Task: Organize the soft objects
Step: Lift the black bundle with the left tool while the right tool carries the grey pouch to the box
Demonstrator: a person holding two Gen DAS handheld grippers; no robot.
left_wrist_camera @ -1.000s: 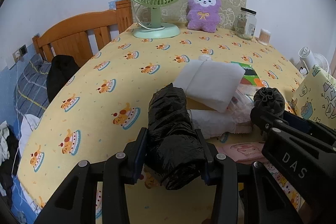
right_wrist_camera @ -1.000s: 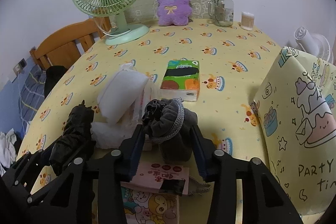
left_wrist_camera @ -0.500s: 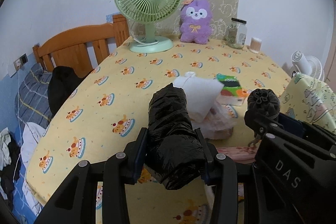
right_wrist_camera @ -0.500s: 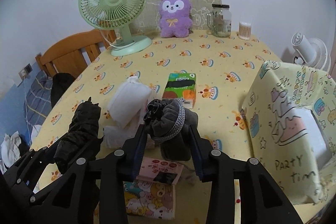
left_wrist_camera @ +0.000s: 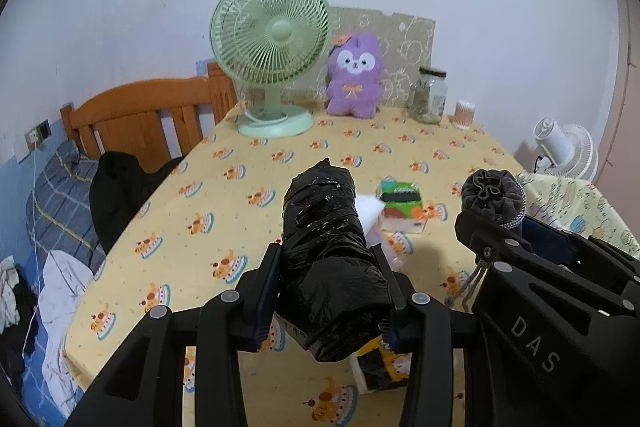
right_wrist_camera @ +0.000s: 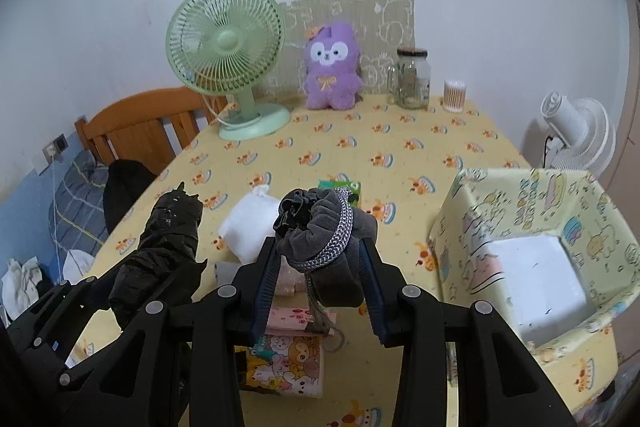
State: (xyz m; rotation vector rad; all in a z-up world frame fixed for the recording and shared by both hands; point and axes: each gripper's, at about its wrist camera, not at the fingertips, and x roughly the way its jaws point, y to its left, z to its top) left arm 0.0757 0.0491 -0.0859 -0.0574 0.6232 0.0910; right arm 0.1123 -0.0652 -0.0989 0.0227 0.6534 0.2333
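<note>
My left gripper (left_wrist_camera: 326, 291) is shut on a roll of black plastic bags (left_wrist_camera: 326, 251) and holds it above the yellow tablecloth (left_wrist_camera: 224, 211). My right gripper (right_wrist_camera: 320, 275) is shut on a grey drawstring pouch (right_wrist_camera: 324, 239) with a silver chain, also held above the table. The bag roll shows at the left of the right wrist view (right_wrist_camera: 164, 247); the pouch shows at the right of the left wrist view (left_wrist_camera: 494, 195). A white soft pad (right_wrist_camera: 250, 231) and pink packets (right_wrist_camera: 296, 317) lie below. An open patterned box (right_wrist_camera: 532, 255) stands to the right.
A green fan (right_wrist_camera: 228, 55), purple plush toy (right_wrist_camera: 330, 67), glass jar (right_wrist_camera: 414, 77) and cotton-swab tub (right_wrist_camera: 454, 95) line the back edge. A green tissue pack (left_wrist_camera: 402, 203) lies mid-table. A wooden bed frame (left_wrist_camera: 140, 119) with clothes is at the left, a white fan (right_wrist_camera: 576, 131) at the right.
Both grippers have risen and pulled back with their loads; the table items look smaller and lower. The box's open inside has come into the right wrist view.
</note>
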